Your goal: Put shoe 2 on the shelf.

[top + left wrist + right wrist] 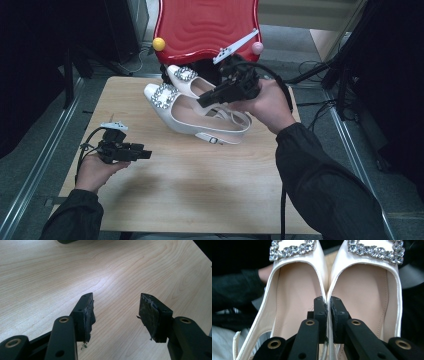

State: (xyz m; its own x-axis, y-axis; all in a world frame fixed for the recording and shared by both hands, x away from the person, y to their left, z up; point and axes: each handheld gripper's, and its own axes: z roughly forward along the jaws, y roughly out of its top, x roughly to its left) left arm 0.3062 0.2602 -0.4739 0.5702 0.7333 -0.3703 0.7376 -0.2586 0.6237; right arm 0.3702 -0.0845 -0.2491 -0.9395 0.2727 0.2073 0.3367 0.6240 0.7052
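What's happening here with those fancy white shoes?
A person at a wooden table holds a claw tool in each hand. The right claw is shut on a pair of white shoes with sparkly buckles, pinching their two inner side walls together, one jaw inside each shoe. In the high view the pair hangs tilted above the table, toes toward a red tray at the far edge. The left claw rests low over bare wood, jaws open and holding nothing.

A pale wood table [190, 200] stands on a grey floor [30, 150] with metal rails [45, 150] along both sides, a glossy red chair [207, 22] with yellow and pink knobs at its far edge, dark stands and loose cables [312, 67] around.
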